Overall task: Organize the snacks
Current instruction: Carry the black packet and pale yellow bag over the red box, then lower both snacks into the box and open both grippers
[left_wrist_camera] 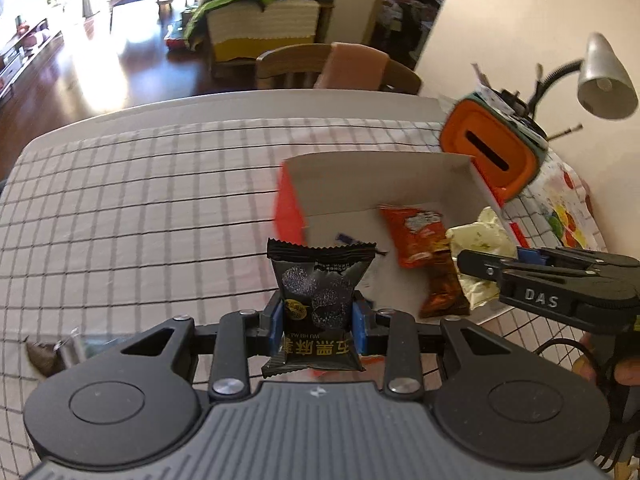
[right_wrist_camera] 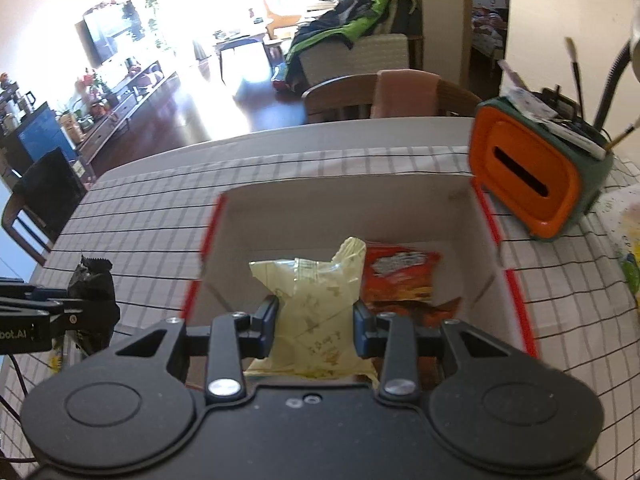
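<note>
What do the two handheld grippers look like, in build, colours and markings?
Both are matte black. Each has two round discs flanking a ribbed grey centre plate, silver pivot screws on the linkage bars, and blue pads inside black fingers. The right gripper carries white "DAS" lettering on its side. The left gripper shows white lettering ending "bot.AI". Thin black cables trail beneath each.

Bright window glare washes out the far room, fisheye edges bend, slight motion blur throughout
</note>
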`<state>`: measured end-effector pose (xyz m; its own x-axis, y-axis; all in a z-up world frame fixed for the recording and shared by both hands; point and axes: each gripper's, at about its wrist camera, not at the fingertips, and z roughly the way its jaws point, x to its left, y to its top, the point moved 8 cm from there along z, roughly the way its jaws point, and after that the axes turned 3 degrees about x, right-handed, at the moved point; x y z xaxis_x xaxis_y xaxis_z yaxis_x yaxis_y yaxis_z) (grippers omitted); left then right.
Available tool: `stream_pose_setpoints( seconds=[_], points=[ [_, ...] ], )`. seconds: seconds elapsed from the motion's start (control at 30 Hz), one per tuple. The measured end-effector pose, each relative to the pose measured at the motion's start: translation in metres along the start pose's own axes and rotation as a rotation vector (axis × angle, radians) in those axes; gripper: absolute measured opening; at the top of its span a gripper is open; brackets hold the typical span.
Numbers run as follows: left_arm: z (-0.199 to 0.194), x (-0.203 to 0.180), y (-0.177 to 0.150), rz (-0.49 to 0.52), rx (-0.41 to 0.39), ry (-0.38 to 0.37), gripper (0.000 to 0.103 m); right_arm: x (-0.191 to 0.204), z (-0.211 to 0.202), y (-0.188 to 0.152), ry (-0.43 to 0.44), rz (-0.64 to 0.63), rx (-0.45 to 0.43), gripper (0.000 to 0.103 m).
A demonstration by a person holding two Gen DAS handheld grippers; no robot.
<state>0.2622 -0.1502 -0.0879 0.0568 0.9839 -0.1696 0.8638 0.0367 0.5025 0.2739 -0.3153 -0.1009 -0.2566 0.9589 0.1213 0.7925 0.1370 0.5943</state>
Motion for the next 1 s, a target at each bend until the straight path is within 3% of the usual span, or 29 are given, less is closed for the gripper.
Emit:
stream_pose_setpoints(
  seconds=[0.43,0.77,1.0],
  points=[
    [0.069,-0.070,0.008,0.126,0.112,0.015,0.032,-0.065,0.019,-0.008,-0.075,0.001,0.045,0.036],
    [0.113,-0.079,0.004,0.173,0.194,0.089,0.032,-0.076,0.042,-0.015,-0.046,-0.001,0.097,0.036],
    [0.126,-0.086,-0.005,0.212,0.228,0.096,0.034,-0.077,0.044,-0.027,-0.013,0.016,0.126,0.036]
  ],
)
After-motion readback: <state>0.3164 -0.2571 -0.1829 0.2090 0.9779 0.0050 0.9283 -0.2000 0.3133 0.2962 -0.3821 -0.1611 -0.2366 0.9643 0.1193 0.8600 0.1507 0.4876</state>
